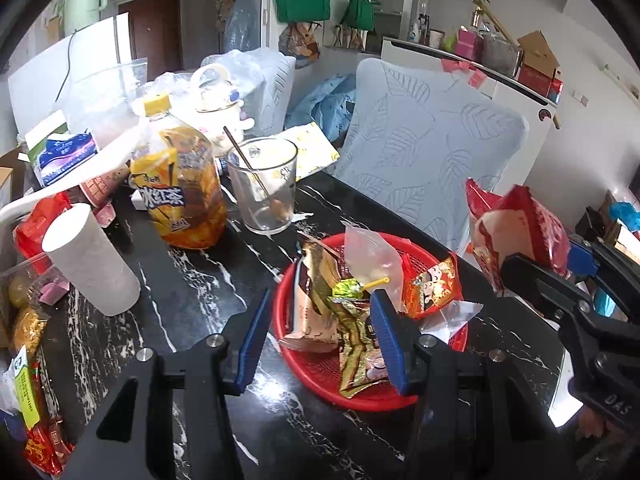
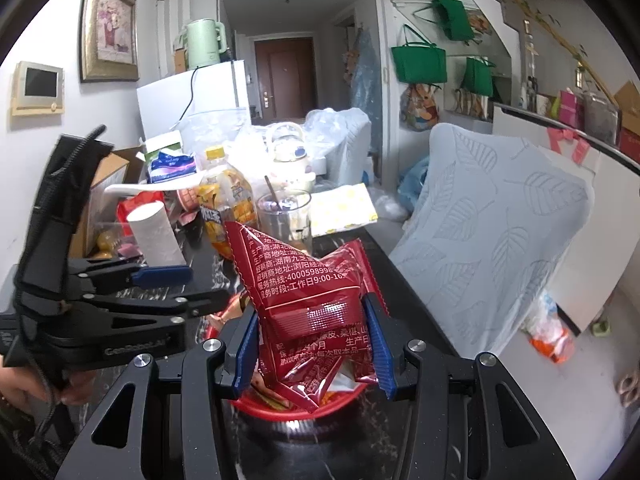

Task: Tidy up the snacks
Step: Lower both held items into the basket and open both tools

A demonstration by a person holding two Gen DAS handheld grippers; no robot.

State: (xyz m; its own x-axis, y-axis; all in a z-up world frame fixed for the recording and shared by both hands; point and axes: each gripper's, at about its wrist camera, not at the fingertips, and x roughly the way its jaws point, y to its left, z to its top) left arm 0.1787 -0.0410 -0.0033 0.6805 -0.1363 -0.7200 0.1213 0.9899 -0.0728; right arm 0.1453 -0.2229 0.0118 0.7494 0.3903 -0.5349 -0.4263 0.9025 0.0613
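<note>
A red plastic basket (image 1: 360, 400) stands on the black marble table (image 1: 208, 300) and holds several snack packs: gold wrappers (image 1: 352, 320), a red cartoon pack (image 1: 434, 288) and a clear bag (image 1: 372, 256). My left gripper (image 1: 320, 296) hovers above the basket's left side, open, with nothing between its fingers. To the right, my right gripper (image 1: 540, 258) is shut on a red snack packet (image 1: 520, 224) held in the air. In the right wrist view that packet (image 2: 304, 280) sits pinched between the blue pads (image 2: 244, 344) over the basket (image 2: 280, 408), with the left gripper (image 2: 206, 286) at the left.
Behind the basket stand an iced tea bottle (image 1: 180, 184), a glass cup with a spoon (image 1: 264, 188) and a paper roll (image 1: 92, 260). More snack packs (image 1: 36, 420) lie at the table's left edge. A chair with a leaf-patterned cover (image 1: 420, 152) stands against the far side.
</note>
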